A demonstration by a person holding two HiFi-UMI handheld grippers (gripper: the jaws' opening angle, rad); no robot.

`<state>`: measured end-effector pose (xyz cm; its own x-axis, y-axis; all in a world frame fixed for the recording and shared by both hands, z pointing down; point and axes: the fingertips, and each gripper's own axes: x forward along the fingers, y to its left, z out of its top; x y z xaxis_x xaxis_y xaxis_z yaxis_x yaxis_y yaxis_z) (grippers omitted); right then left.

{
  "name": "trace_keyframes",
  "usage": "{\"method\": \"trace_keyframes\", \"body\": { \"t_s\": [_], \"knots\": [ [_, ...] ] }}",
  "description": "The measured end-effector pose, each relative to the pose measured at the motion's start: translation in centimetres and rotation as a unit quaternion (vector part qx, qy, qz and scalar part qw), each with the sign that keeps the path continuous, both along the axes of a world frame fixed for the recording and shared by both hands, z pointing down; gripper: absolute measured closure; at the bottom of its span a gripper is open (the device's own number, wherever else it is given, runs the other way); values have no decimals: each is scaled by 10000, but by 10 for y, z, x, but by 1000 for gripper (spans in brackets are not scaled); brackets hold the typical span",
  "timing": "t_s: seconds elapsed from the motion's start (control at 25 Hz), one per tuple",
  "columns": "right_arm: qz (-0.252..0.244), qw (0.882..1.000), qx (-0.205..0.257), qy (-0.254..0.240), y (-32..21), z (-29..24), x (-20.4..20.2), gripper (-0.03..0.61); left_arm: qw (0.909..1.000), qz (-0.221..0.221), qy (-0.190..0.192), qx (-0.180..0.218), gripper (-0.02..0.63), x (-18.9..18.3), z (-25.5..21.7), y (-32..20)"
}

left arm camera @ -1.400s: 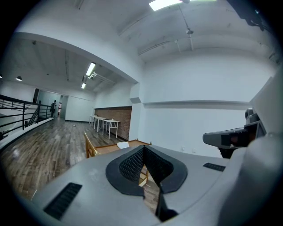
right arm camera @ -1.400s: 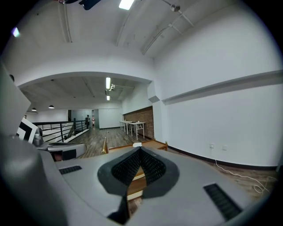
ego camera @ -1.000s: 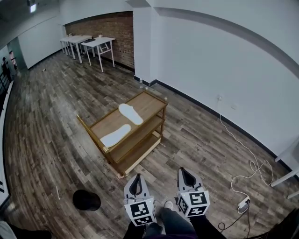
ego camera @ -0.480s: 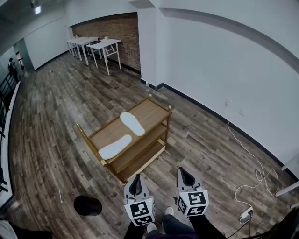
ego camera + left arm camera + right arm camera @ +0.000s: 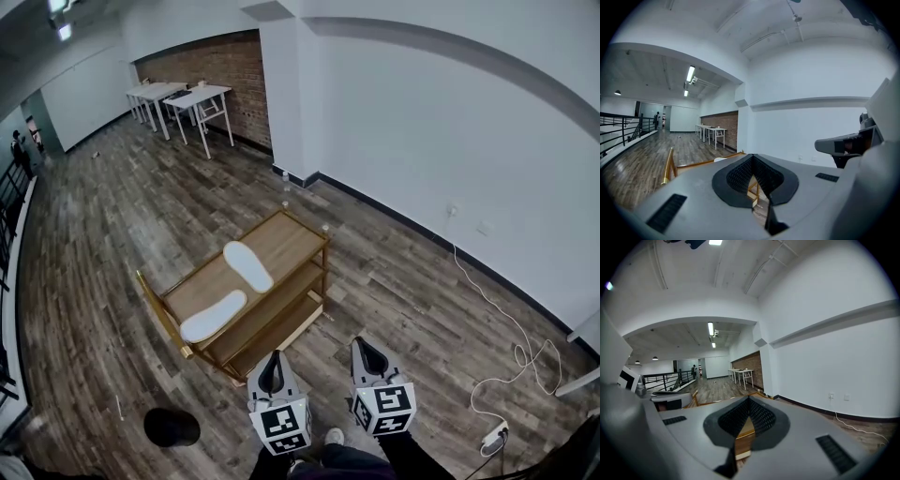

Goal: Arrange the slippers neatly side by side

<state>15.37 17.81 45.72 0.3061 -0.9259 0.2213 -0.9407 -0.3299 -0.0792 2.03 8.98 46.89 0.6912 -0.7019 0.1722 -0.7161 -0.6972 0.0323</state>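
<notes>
Standing short of rack [image 5: 286,234], pre-reach; near slipper [image 5: 214,316], far slipper [image 5: 248,266] askew on top. Left claw [image 5: 272,357], right claw [image 5: 362,344] pressed together, empty. Next: step in.

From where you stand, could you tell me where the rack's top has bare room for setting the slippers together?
The top shelf is bare at its right-hand end, beyond the farther slipper, and along its far edge beside the nearer slipper. It is tightest where their ends nearly meet.
</notes>
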Motion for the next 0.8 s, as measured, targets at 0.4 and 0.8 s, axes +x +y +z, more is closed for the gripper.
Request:
{"method": "trace_keyframes", "body": {
  "t_s": [0.4,0.8],
  "knots": [
    [191,9998,49,-92,3,0,50,580,9997,216,-42,54,614,56,-2,2],
    [280,9995,31,-148,-18,6,70,580,9996,268,-97,76,614,80,0,-27]
  ]
}}
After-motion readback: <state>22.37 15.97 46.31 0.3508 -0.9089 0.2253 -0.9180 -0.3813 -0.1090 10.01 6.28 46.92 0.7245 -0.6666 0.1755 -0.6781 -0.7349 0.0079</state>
